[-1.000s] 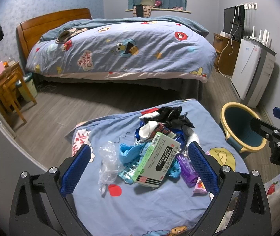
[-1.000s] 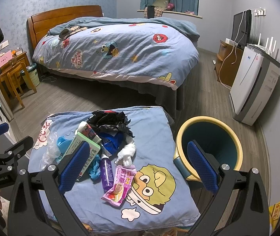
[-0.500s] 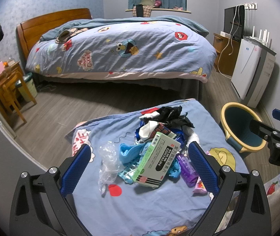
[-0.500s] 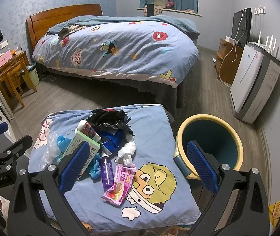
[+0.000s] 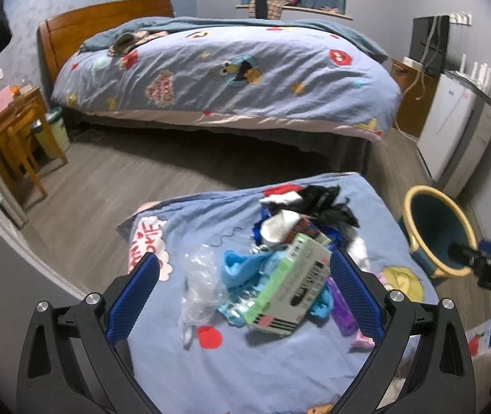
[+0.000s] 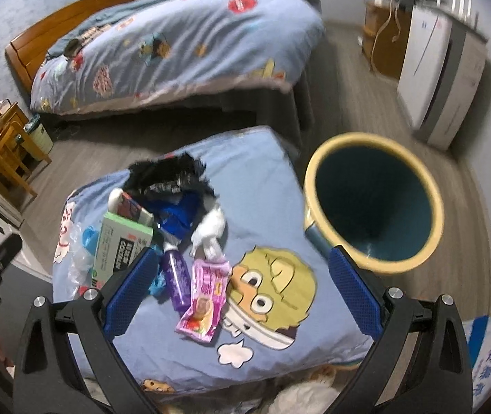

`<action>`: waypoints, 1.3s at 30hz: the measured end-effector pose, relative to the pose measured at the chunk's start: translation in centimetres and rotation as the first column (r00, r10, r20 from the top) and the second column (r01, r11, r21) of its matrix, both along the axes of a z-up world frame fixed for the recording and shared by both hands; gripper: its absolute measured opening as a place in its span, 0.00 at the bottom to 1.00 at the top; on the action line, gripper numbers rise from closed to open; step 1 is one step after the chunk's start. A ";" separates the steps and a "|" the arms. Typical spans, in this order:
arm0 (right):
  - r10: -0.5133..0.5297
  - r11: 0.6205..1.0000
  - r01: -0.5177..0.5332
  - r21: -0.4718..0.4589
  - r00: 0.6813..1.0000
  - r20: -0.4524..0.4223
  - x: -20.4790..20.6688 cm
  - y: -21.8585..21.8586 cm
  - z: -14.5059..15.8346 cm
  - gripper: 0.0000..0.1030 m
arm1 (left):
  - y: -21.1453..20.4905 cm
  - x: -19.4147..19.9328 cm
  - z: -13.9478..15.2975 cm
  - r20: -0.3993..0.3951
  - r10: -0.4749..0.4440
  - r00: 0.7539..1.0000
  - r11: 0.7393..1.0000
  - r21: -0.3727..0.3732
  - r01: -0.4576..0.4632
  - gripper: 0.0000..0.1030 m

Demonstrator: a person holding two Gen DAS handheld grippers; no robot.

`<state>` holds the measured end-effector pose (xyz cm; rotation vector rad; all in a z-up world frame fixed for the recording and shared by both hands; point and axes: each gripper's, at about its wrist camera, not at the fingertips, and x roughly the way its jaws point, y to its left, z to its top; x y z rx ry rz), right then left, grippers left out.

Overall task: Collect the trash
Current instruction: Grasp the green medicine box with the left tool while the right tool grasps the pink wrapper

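A heap of trash lies on a blue cartoon cloth (image 5: 280, 362) (image 6: 266, 179): a green and white box (image 5: 290, 296) (image 6: 121, 245), a clear plastic wrapper (image 5: 200, 279), a purple bottle (image 6: 176, 276), a pink packet (image 6: 204, 303), black plastic (image 6: 166, 176) and a white crumpled wad (image 6: 211, 227). A yellow-rimmed teal bin (image 6: 373, 200) (image 5: 435, 227) stands to the right of the cloth. My left gripper (image 5: 242, 296) hangs open above the box and wrapper. My right gripper (image 6: 242, 293) is open over the pink packet, holding nothing.
A large bed (image 5: 231, 72) with a cartoon duvet fills the back. A white appliance (image 6: 439, 76) and a wooden cabinet (image 5: 407, 96) stand at the right wall. Wooden furniture (image 5: 17, 138) sits at the left. Grey floor lies between bed and cloth.
The right gripper has swung forward and tilted down over the cloth, so the pink packet and bin appear nearer. The left gripper shifted slightly. Both stay open.
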<state>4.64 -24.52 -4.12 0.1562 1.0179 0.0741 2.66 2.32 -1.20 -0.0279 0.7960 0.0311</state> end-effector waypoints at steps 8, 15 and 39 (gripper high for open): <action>-0.111 0.994 0.111 0.000 0.988 -0.106 3.2 -0.4 -3.6 0.94 | 1.2 2.1 -3.2 -0.079 0.025 0.997 0.999 -0.027 -0.027 0.95; -0.091 0.993 0.105 0.054 0.972 -0.214 4.3 0.0 -7.7 0.94 | -1.2 3.7 -7.6 -0.165 -0.069 0.984 0.998 -0.001 0.070 0.95; 0.049 0.976 0.034 0.215 0.928 -0.369 6.6 2.6 -13.2 0.27 | -4.7 6.8 -13.3 -0.288 -0.274 0.917 0.960 -0.024 0.280 0.53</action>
